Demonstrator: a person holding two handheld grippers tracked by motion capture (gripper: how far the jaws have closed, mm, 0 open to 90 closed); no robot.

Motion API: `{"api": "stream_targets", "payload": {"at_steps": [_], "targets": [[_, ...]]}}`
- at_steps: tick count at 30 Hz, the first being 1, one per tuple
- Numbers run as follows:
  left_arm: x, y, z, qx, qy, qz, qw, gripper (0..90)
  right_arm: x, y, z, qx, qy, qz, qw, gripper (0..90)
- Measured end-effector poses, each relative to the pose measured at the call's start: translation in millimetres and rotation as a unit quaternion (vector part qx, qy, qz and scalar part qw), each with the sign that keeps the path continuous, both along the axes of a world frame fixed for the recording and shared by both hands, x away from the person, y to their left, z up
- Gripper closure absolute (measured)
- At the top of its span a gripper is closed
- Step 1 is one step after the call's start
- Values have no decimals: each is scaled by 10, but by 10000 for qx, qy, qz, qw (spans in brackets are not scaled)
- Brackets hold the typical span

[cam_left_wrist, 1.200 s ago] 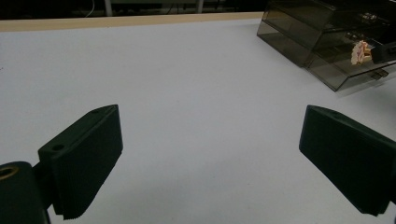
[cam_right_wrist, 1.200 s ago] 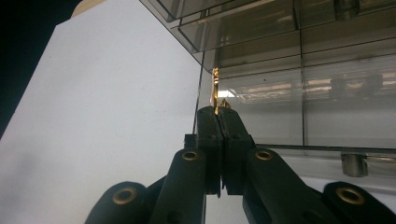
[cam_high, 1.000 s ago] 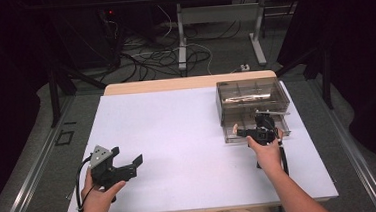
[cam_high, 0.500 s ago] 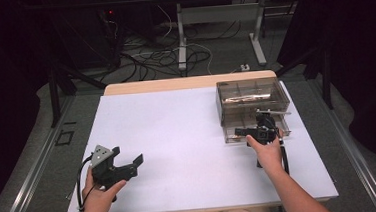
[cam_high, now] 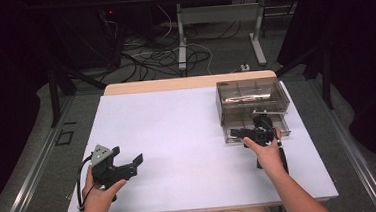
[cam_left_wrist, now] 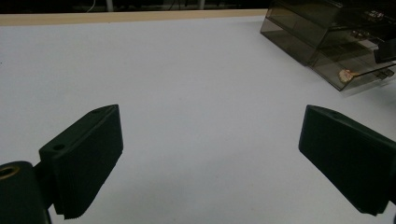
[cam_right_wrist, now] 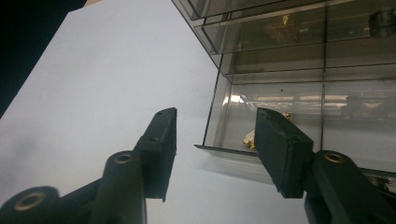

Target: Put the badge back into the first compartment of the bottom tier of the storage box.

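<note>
White table, dark room behind, cables on the floor past the far edge.

Smoky clear drawer box sits at the table's far right corner. Its lower drawer is pulled out toward the person.

Right gripper is at the drawer's front edge, near its left corner, jaws spread, nothing between them. In the right gripper view the left jaw is outside the drawer over bare table and the right jaw overlaps the drawer's front wall; cannot tell if it touches. Small gold-and-white item lies inside the drawer just behind that right jaw, partly hidden by it. Cannot tell what it is. More gold bits show in an upper compartment, blurred.

Left gripper is well apart from the box, near the table's front left, held just above the surface. Jaws wide apart and empty in the left gripper view; box in its top right corner.
</note>
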State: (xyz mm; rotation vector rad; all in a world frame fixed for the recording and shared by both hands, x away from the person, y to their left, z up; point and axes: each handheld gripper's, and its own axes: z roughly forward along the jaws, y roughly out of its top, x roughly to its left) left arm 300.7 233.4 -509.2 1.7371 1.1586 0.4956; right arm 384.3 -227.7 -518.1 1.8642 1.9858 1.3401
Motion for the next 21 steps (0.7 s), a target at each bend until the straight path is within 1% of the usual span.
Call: {"api": "stream_targets", "payload": {"at_steps": [2, 4, 5, 6, 8, 11, 12, 14, 15, 16, 17, 19, 21], "targets": [[-2, -2, -1, 0, 5, -1, 10000, 63, -6, 11, 11, -65, -42, 16, 10000, 435], [-5, -3, 1, 30, -18, -4, 10000, 63, -7, 19, 16, -180, -148, 98, 9997, 398], [-8, -7, 1, 5, -2, -12, 10000, 63, -13, 33, 27, -228, -138, 76, 9996, 383], [-9, -8, 0, 7, -9, -24, 10000, 63, -15, 37, 26, -321, -185, 96, 9993, 372], [-11, -12, -2, 4, -11, -31, 10000, 63, -25, 52, 29, -385, -185, 171, 9989, 336], [-16, -14, -1, 0, -2, -48, 10000, 63, -40, 93, 27, -565, -261, 245, 9978, 295], [-17, -17, -3, -7, -32, -30, 10000, 63, -47, 102, 30, -585, -275, 299, 9975, 281], [-21, -18, 0, -11, -27, -32, 10000, 63, -57, 118, 37, -636, -335, 322, 9969, 258], [-21, -18, 0, -13, -33, -31, 10000, 63, -64, 129, 47, -611, -292, 322, 9972, 246], [-21, -17, -1, -15, -34, -28, 10000, 64, -65, 137, 52, -597, -309, 341, 9972, 229], [-21, -17, -1, -15, -33, -26, 10000, 64, -67, 148, 59, -565, -298, 398, 9972, 207], [-21, -16, -1, -13, -40, -24, 10000, 64, -77, 178, 73, -579, -271, 483, 9968, 167], [-22, -17, -1, -10, -39, -25, 10000, 64, -91, 202, 98, -667, -373, 541, 9956, 154]]}}
